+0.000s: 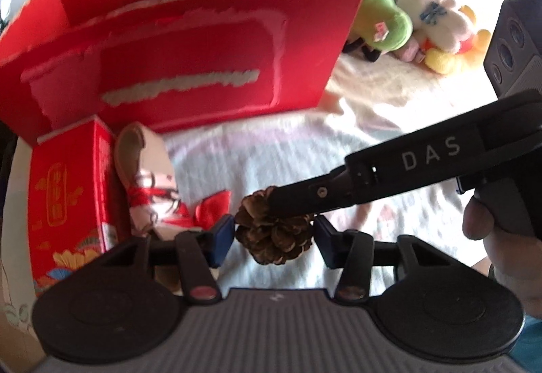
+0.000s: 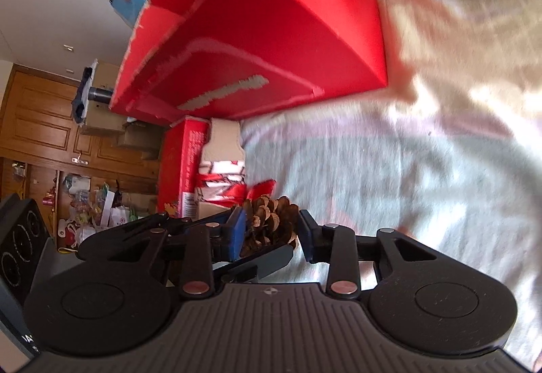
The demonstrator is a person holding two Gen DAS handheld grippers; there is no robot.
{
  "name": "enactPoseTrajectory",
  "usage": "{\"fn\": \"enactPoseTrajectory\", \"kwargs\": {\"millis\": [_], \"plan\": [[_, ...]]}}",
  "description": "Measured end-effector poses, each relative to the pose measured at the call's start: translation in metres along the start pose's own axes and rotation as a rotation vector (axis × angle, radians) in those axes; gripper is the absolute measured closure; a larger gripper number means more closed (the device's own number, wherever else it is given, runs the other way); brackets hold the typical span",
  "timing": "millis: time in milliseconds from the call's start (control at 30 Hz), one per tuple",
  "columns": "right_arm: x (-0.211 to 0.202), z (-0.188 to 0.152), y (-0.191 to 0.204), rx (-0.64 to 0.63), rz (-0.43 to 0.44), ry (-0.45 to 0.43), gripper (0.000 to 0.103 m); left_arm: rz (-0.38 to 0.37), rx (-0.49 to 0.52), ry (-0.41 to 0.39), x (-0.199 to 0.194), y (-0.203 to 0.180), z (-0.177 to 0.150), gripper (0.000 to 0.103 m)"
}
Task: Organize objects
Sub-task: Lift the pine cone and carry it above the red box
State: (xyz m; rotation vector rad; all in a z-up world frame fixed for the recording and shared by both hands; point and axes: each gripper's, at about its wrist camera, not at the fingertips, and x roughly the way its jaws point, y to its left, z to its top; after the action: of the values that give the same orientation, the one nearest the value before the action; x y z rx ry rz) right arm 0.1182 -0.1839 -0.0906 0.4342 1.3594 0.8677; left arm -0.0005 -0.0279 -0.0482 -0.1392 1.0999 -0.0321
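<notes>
Brown pinecone (image 2: 271, 220) clamped in R gripper (image 2: 271, 231); L gripper (image 1: 274, 237) wide.

Left wrist view: low over the blanket (image 1: 288, 149), close, facing the big red box (image 1: 189, 68) with soft toys (image 1: 423, 24) behind to the right. Right wrist view: rolled sideways, equally close, facing the same red box (image 2: 271, 44), wooden cupboards (image 2: 40, 122) beyond. Shared: pine cone (image 1: 274, 231) (image 2: 271, 220), red box, small red carton (image 1: 67, 190) (image 2: 179, 166), blanket (image 2: 423, 170).
</notes>
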Motion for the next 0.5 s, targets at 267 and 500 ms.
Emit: {"fn": "enactPoseTrajectory", "kwargs": {"millis": [267, 500], "plan": [[-0.031, 0.003, 0.015, -0.028, 0.0, -0.111, 0.067, -0.037, 0.105, -0.084, -0.021, -0.016, 0.021, 0.053], [-0.054, 0.01, 0.043, -0.099, -0.009, -0.22, 0.067, -0.086, 0.154, -0.183, -0.053, -0.016, 0.05, 0.056]]}}
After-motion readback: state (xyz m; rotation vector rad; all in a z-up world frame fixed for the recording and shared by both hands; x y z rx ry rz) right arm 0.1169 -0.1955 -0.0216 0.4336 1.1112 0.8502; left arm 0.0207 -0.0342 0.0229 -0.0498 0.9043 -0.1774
